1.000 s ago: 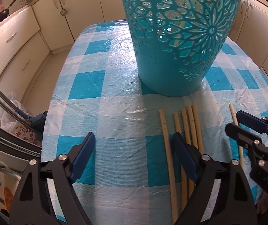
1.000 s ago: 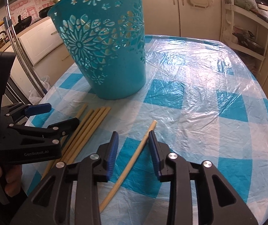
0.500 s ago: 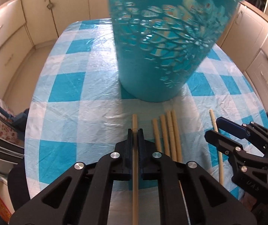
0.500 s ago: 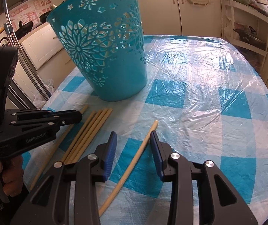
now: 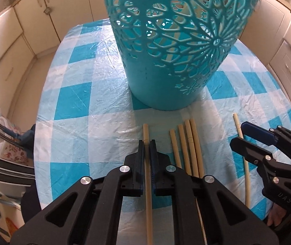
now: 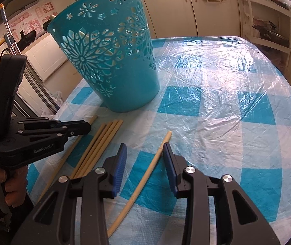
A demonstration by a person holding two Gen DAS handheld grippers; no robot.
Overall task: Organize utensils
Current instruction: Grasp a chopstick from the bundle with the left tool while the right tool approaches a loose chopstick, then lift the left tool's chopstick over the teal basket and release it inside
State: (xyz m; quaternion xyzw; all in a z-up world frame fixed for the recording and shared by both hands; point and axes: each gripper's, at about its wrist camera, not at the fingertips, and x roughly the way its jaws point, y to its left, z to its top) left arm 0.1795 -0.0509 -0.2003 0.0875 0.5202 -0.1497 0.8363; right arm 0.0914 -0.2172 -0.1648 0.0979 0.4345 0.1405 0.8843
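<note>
A teal cut-out basket [image 5: 176, 47] stands on the blue-and-white checked table; it also shows in the right wrist view [image 6: 112, 61], with sticks inside. My left gripper [image 5: 147, 143] is shut on one bamboo chopstick [image 5: 146, 131], seen from the side in the right wrist view [image 6: 84, 127]. Several loose chopsticks [image 5: 188, 147] lie just right of it, also in the right wrist view [image 6: 102, 140]. My right gripper [image 6: 145, 149] is open, straddling a single chopstick [image 6: 155, 159] on the table; that stick shows in the left wrist view [image 5: 237, 124].
The table [image 6: 227, 94] is covered in wrinkled clear plastic. Cream kitchen cabinets [image 5: 23, 26] surround it. The table's near edge runs below both grippers. A shelf unit [image 6: 267, 20] stands at the back right.
My left gripper has closed on the leftmost chopstick and shifted right onto it. My right gripper has stayed open over the single chopstick, slightly nearer it.
</note>
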